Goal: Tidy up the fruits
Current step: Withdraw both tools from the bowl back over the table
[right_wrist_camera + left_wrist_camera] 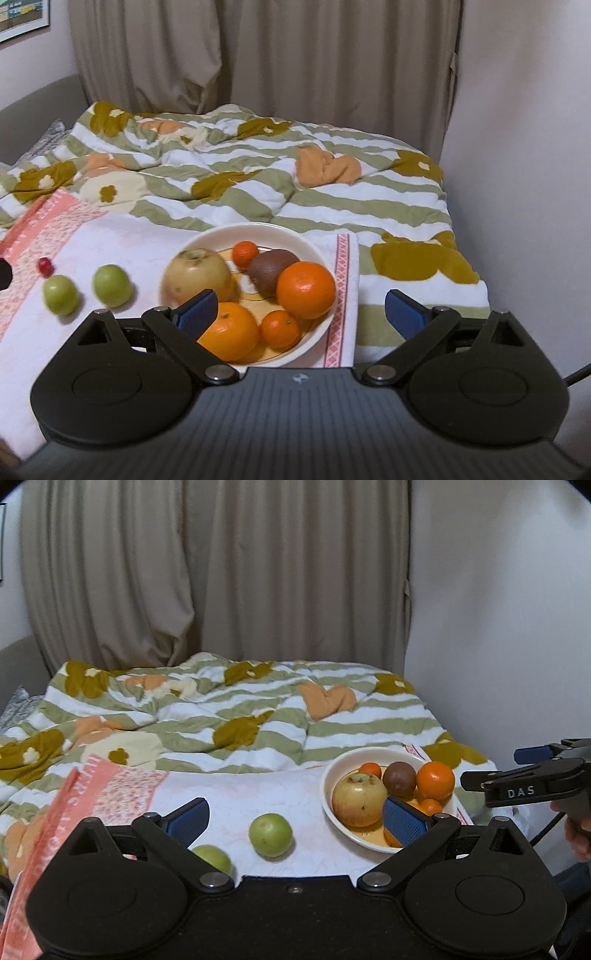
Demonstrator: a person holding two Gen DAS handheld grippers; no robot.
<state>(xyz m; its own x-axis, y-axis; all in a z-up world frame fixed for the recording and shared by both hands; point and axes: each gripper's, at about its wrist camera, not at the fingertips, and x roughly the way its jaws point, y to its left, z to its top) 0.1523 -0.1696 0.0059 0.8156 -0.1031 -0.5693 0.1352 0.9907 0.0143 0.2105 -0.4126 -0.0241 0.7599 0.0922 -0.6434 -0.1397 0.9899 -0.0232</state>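
A cream bowl (207, 240) on a white cloth holds a yellow apple (197, 275), a brown kiwi (269, 271) and several oranges (304, 290). Two green fruits (112, 285) (60, 294) and a small red fruit (45, 265) lie on the cloth to its left. My right gripper (299, 310) is open and empty above the bowl's near rim. My left gripper (295, 818) is open and empty above the cloth, with one green fruit (270, 834) between its fingers and the other (213, 858) by the left finger. The bowl (334, 771) is to its right.
The white cloth (258, 794) with pink borders lies on a bed covered by a striped flowered quilt (221, 709). Beige curtains (221, 572) hang behind, and a white wall (498, 609) is at the right. The right gripper (524, 779) shows at the left view's right edge.
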